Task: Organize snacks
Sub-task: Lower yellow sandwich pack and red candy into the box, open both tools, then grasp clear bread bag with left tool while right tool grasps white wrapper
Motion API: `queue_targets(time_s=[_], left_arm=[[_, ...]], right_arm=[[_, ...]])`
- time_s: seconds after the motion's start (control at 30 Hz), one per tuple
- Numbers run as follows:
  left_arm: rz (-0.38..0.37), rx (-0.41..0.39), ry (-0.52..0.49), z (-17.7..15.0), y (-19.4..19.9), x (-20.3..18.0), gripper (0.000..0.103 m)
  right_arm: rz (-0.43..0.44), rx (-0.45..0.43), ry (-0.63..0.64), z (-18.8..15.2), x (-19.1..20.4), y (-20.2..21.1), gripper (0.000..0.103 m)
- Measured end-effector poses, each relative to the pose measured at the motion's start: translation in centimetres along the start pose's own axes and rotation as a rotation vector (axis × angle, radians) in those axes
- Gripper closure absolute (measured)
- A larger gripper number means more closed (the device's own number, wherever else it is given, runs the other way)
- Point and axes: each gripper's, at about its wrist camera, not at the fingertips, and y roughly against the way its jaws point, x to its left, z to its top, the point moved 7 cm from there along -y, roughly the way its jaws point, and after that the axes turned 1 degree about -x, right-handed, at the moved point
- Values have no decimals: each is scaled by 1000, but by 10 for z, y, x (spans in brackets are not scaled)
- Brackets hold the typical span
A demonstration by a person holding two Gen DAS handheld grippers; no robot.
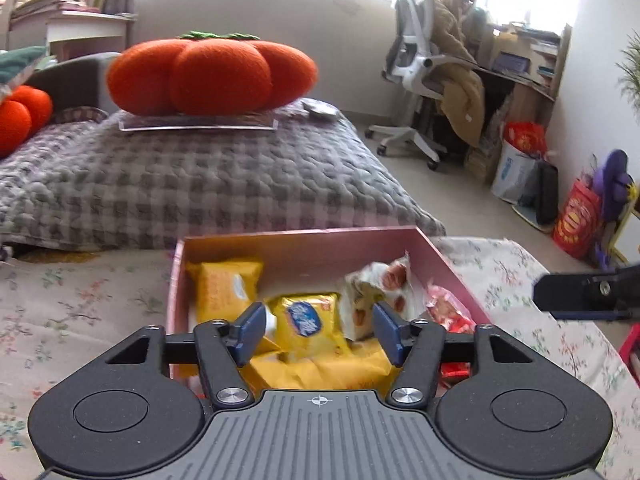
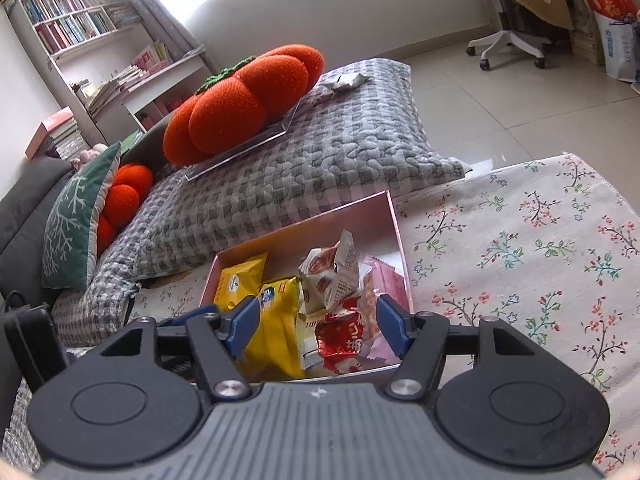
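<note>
Floral tablecloth (image 2: 520, 248) carries a pink box (image 1: 304, 240), sofa with orange pumpkin cushion (image 1: 212, 74) behind. Left gripper (image 1: 320, 330) has jaws spread and empty, over the yellow blue-label packet (image 1: 306, 320); right gripper (image 2: 314, 326) is likewise spread, holding nothing, over the red packet (image 2: 344, 340) beside a white snack pack (image 2: 332, 272). Best move, I'd judge: drop straight down, pinch one packet by its middle, avoid snagging neighbours, since they overlap loosely.

Snack packets (image 1: 304, 320) inside box (image 1: 304, 236); box on floral cloth (image 2: 520, 248); quilted cushion (image 1: 192, 176) behind box; pumpkin plush (image 1: 212, 74) atop cushion.
</note>
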Motion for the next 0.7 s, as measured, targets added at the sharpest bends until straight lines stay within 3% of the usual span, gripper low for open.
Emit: queue_targets(time_s=[0.33,0.7], left_arm=[[90,93,49,-8,24,11,16],[148,161,62,-44,72,15,4]], right_arm=[[-33,12,64,-4,4,9,32],[-36,58,144,-32,17,34,6]])
